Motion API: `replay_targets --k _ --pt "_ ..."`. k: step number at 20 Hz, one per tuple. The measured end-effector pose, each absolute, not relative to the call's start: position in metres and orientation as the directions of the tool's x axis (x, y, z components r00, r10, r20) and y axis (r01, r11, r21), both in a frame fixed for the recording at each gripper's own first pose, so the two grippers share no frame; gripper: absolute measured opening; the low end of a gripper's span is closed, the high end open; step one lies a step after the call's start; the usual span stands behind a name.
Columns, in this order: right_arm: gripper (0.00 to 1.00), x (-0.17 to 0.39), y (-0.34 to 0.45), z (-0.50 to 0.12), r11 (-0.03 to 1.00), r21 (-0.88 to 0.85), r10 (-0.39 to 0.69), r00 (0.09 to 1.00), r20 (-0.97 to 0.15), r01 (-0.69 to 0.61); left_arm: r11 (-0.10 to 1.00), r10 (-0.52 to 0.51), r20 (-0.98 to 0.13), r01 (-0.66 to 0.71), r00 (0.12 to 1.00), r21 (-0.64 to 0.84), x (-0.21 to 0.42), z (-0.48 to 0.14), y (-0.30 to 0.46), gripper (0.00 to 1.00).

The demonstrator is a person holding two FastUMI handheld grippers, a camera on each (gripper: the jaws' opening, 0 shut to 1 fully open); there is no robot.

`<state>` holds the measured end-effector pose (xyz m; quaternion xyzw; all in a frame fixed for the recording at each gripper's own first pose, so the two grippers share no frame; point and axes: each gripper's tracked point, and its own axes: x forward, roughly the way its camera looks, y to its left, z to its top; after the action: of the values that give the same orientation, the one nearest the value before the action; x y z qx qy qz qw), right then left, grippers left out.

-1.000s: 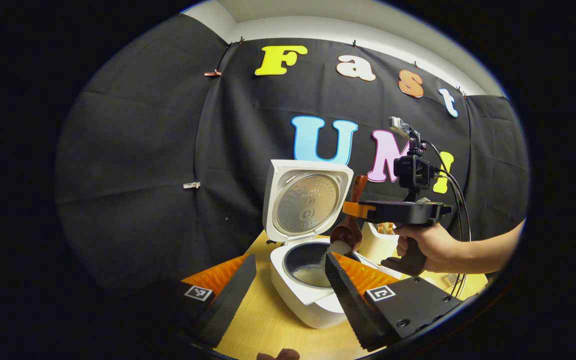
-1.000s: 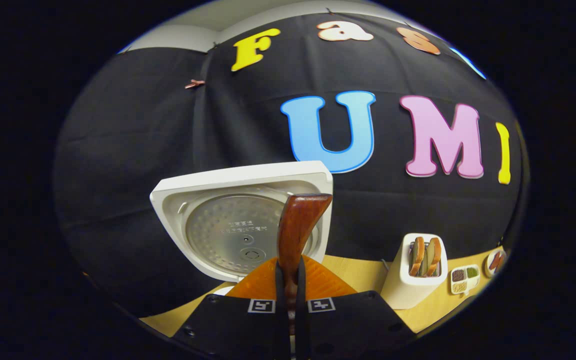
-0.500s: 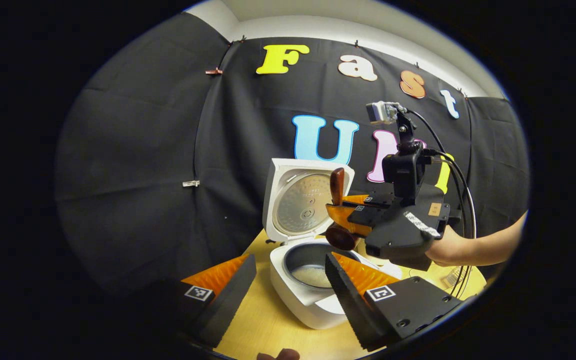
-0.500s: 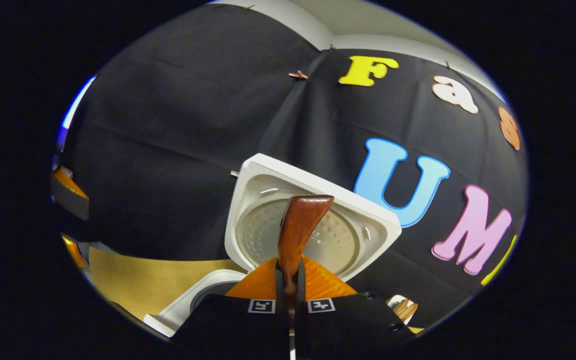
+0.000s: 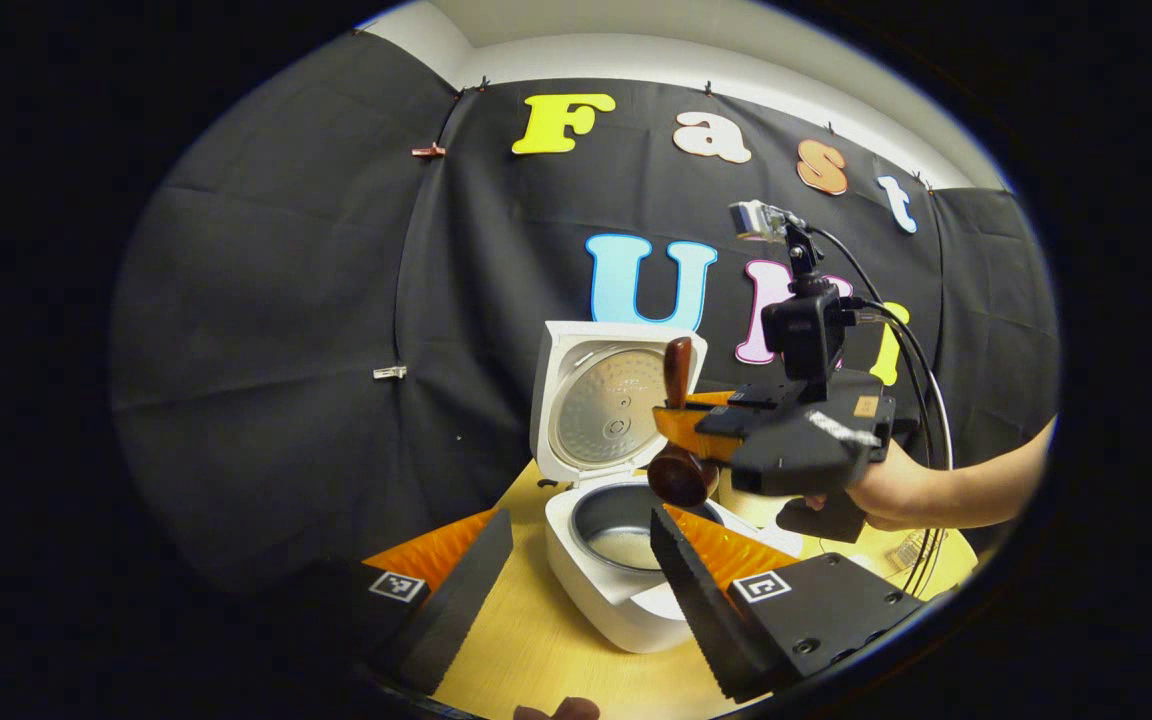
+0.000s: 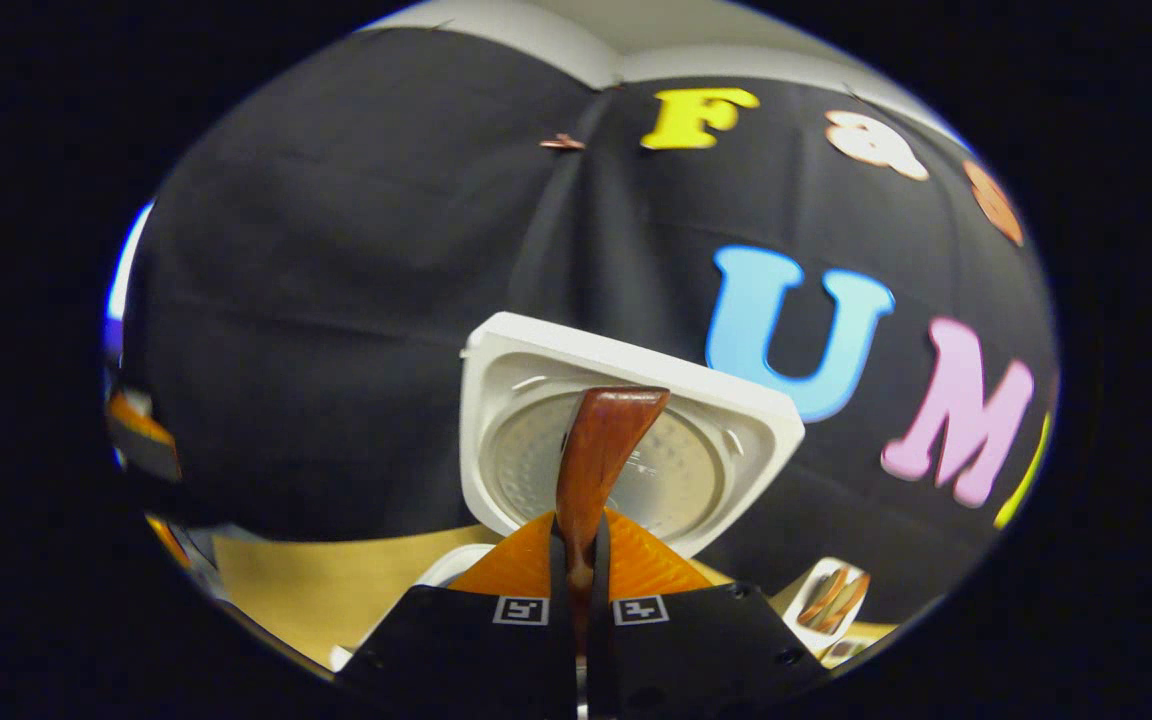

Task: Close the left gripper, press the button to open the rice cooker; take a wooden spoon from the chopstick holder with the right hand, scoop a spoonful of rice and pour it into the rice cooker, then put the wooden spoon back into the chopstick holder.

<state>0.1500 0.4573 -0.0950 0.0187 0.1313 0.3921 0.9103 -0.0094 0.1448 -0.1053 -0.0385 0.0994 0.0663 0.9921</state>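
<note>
Left gripper (image 5: pixel 576 555): nearest of all, low over the wooden table (image 5: pixel 536 650), its two fingers spread wide apart with nothing between them; the gap frames the cooker just beyond.

Rice cooker (image 5: pixel 616 590): sitting on the table past those fingers, white body, and it's open. A patch of pale rice (image 5: pixel 629 548) lies in the bottom of the inner pot.

Lid (image 5: pixel 614 405): standing upright at the far side of the cooker, metal inner plate facing the near side.

Wooden spoon (image 5: pixel 678 440): up in the air above the right rim of the pot, handle pointing up, dark bowl hanging down. Whether rice remains in the bowl cannot be told.

Right gripper (image 5: pixel 681 428): coming in from the right, fingers pressed together on the spoon's handle; in the right gripper view the handle (image 6: pixel 596 460) rises straight out of the closed pair (image 6: pixel 581 570), in front of the lid (image 6: pixel 626 430).

Hand (image 5: pixel 881 490): on the right, gripping the right gripper's handle, forearm running off to the right.

Chopstick holder (image 6: pixel 828 600): pale, to the right of the cooker, wooden utensils in it.
</note>
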Motion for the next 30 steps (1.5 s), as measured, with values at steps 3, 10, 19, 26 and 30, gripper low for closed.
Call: replay_targets --k 3,10,19,26,30 --pt "0.09 0.170 0.427 -0.090 0.716 0.422 0.682 0.687 -0.251 -0.556 0.988 0.126 -0.197 -0.141 0.972 -0.063 -0.017 -0.103 0.139 0.95" --pt "0.08 0.165 0.330 -0.043 0.538 0.800 0.630 0.757 -0.174 -0.264 0.992 0.102 -0.183 -0.114 0.978 -0.056 -0.023 -0.093 0.111 0.96" --pt "0.08 0.132 0.133 -0.023 0.555 0.808 0.473 0.874 -0.110 -0.199 0.998 0.066 -0.124 -0.067 0.990 -0.006 -0.012 -0.068 0.059 0.95" --pt "0.08 0.110 -0.012 -0.075 0.702 0.708 0.304 0.933 -0.193 -0.082 0.998 0.065 -0.111 -0.063 0.992 0.023 0.000 -0.058 0.020 0.96" --pt "0.08 0.111 -0.091 -0.121 0.772 0.635 0.193 0.946 -0.262 0.019 0.997 0.071 -0.117 -0.067 0.991 0.043 0.007 -0.052 -0.002 0.96"
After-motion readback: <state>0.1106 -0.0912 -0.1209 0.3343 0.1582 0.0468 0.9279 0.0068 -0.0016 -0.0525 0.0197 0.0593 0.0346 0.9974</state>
